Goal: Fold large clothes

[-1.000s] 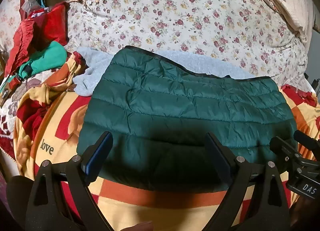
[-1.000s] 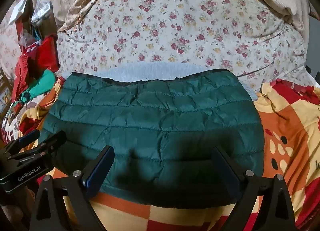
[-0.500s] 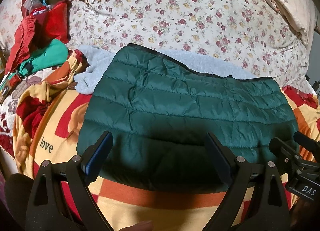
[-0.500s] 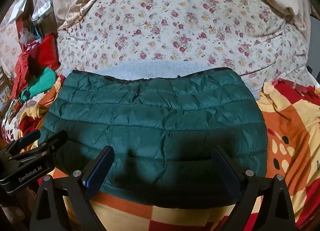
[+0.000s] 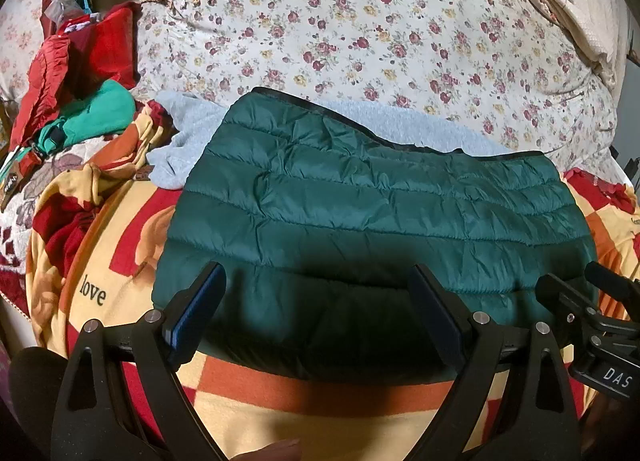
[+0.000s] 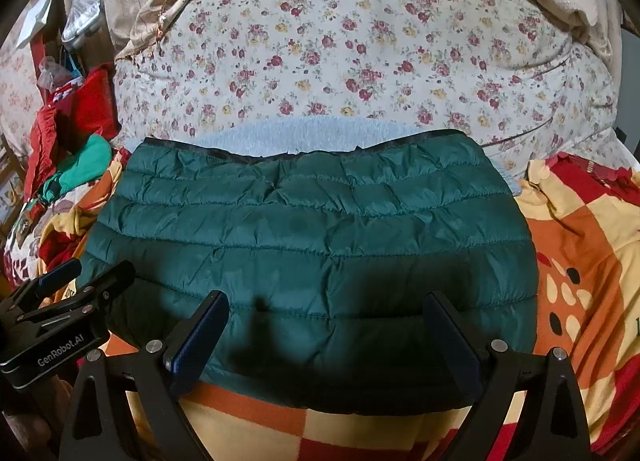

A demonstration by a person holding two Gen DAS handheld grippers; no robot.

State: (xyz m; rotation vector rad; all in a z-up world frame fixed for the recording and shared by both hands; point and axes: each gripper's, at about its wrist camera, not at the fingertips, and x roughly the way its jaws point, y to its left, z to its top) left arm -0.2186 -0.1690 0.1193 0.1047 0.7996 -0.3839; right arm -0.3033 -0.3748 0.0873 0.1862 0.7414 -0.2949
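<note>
A dark green quilted puffer jacket [image 5: 360,213] lies folded flat on a yellow, red and orange blanket [image 5: 120,261]; it also shows in the right wrist view [image 6: 312,245]. My left gripper [image 5: 318,309] is open and empty, hovering over the jacket's near edge. My right gripper [image 6: 326,331] is open and empty, also over the near edge. The right gripper's body [image 5: 600,325] shows at the right of the left wrist view. The left gripper's body [image 6: 60,313] shows at the left of the right wrist view.
A light grey-blue garment [image 5: 188,141] lies under and behind the jacket. A floral quilt [image 5: 360,29] rises behind. Red and teal clothes [image 5: 80,101] are piled at the far left. The blanket [image 6: 580,253] extends to the right.
Both grippers have drawn back slightly and tilted; the jacket sits a little lower in the views. Both stay open and the jacket has not moved.
</note>
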